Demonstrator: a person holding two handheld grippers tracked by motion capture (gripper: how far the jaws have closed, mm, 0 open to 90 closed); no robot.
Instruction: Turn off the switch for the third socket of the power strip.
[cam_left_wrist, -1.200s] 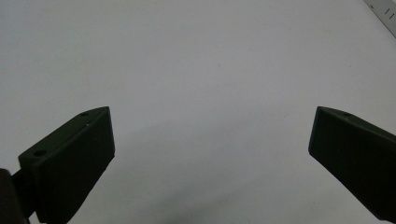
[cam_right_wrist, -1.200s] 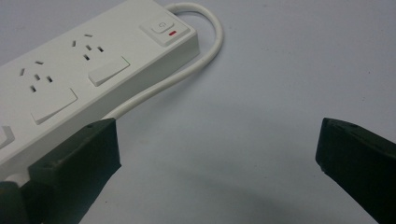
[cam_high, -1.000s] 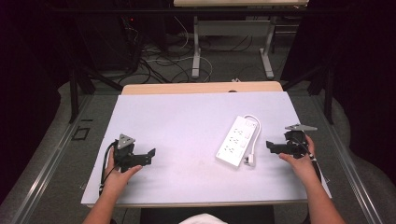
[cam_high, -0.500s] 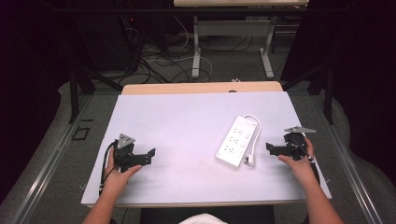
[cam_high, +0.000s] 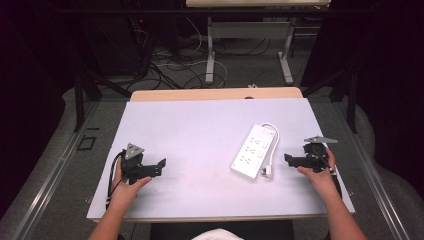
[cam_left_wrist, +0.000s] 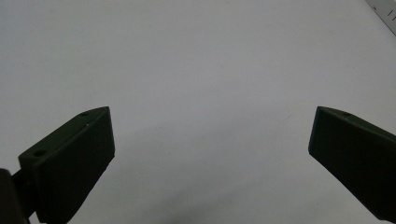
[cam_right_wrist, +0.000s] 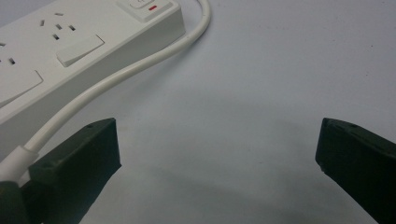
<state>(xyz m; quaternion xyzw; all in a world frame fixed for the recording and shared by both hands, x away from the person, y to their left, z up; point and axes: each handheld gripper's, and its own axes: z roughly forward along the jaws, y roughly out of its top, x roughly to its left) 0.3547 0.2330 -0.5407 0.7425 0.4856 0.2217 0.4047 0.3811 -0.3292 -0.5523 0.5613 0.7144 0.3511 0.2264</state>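
A white power strip (cam_high: 253, 150) lies at an angle right of the table's middle, its white cable (cam_high: 272, 145) looping along its right side to a plug (cam_high: 266, 172) near its front end. My right gripper (cam_high: 288, 159) rests low on the table just right of the plug, open, with nothing between its jaws. Its own view has the strip (cam_right_wrist: 56, 51) and cable (cam_right_wrist: 112, 79) at the upper left, beyond the left jaw. At the front left of the table my left gripper (cam_high: 161, 166) stands open and points right, over bare table; a corner of the strip (cam_left_wrist: 385, 9) shows far off.
The white table top (cam_high: 200, 135) has a wooden strip along its far edge. Behind it stand desk legs (cam_high: 211, 50) and loose cables (cam_high: 170, 62) on the floor. Metal rails run along both sides of the table.
My right gripper has shifted slightly, sinking a little toward the table. The left gripper and the power strip have stayed where they were.
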